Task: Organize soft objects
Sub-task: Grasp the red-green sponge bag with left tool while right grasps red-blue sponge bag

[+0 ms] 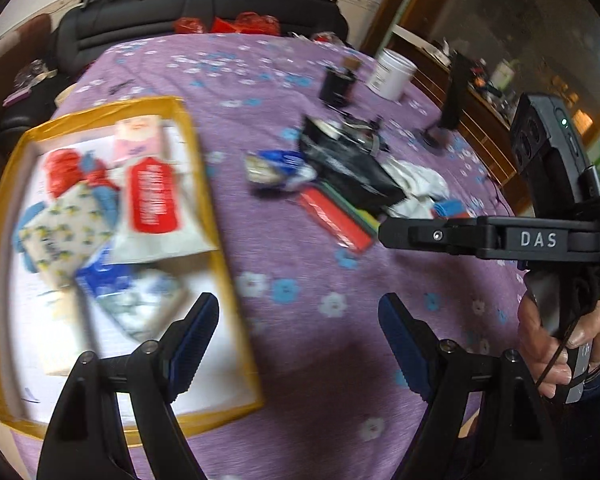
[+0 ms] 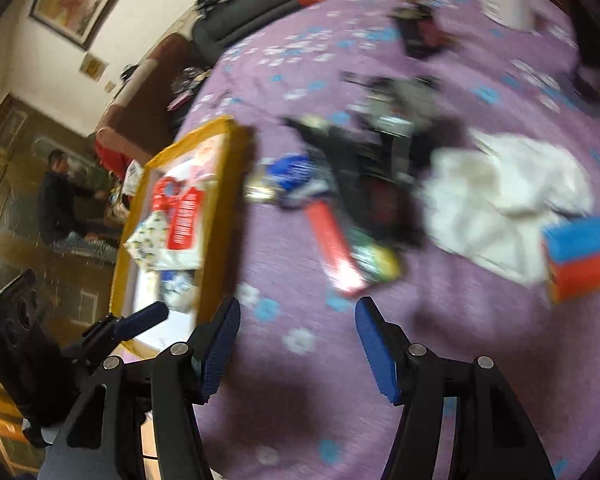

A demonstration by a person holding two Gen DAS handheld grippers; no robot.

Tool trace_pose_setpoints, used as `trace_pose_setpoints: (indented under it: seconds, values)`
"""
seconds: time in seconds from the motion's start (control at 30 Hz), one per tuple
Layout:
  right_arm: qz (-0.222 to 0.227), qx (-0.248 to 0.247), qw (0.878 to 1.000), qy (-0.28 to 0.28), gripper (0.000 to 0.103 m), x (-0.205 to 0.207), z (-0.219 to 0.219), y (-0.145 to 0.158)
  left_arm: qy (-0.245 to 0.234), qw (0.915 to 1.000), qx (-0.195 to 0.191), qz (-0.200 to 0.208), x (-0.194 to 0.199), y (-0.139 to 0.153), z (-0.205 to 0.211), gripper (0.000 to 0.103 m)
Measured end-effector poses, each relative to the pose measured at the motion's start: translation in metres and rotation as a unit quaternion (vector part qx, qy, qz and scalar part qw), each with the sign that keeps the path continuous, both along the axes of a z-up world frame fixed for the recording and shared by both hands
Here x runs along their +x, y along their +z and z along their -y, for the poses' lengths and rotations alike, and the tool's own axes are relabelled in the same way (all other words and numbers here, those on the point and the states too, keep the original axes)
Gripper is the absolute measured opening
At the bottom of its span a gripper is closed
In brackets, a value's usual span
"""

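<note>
On the purple flowered tablecloth point(image 1: 300, 264), left to right:
Box: one shallow yellow-rimmed cardboard box point(image 1: 204, 184) holds several soft packets; blur prevents a count.
Middle heap: one red flat packet point(image 1: 332, 216), one crumpled white cloth point(image 2: 500, 192), one black pouch point(image 1: 352, 172).
Left gripper point(image 1: 300, 328): fingers wide, empty, over cloth beside the box.
Right gripper point(image 2: 298, 340): fingers wide, empty.
Right view only: one blue-and-red block point(image 2: 584, 256), a seated person point(image 2: 60, 200).
Left view only: one white tub point(image 1: 392, 74).

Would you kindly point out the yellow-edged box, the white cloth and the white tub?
yellow-edged box point(image 1: 204, 184), left wrist view, right wall.
white cloth point(image 2: 500, 196), right wrist view, middle of the folds.
white tub point(image 1: 390, 74), left wrist view, side wall.
</note>
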State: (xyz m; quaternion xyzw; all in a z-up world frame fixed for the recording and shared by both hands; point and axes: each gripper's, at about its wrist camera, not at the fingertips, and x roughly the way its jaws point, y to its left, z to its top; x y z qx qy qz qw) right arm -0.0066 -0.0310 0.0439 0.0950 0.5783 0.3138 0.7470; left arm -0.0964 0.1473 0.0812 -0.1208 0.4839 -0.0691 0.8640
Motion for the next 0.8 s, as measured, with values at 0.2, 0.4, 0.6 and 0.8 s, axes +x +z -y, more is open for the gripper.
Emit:
trace_pose_setpoints:
  seconds: [0.2, 0.4, 0.6, 0.8]
  values:
    - [-0.004, -0.003, 0.999, -0.042, 0.065, 0.005, 0.059, 0.0, -0.01, 0.9996, -0.014, -0.023, 0.025, -0.012, 0.034, 0.082]
    - [0.007, -0.004, 0.998, -0.067, 0.064, 0.008, 0.1, 0.006, 0.034, 0.9972, -0.027, -0.061, 0.067, -0.031, 0.051, 0.082]
    - [0.011, -0.011, 0.996, -0.092, 0.064, 0.013, 0.14, 0.007, 0.076, 0.9924, -0.014, -0.095, 0.11, -0.053, 0.062, 0.084]
    - [0.011, -0.018, 0.992, -0.121, 0.064, 0.024, 0.173, 0.004, 0.099, 0.991, 0.034, -0.083, 0.136, -0.061, 0.074, 0.089]
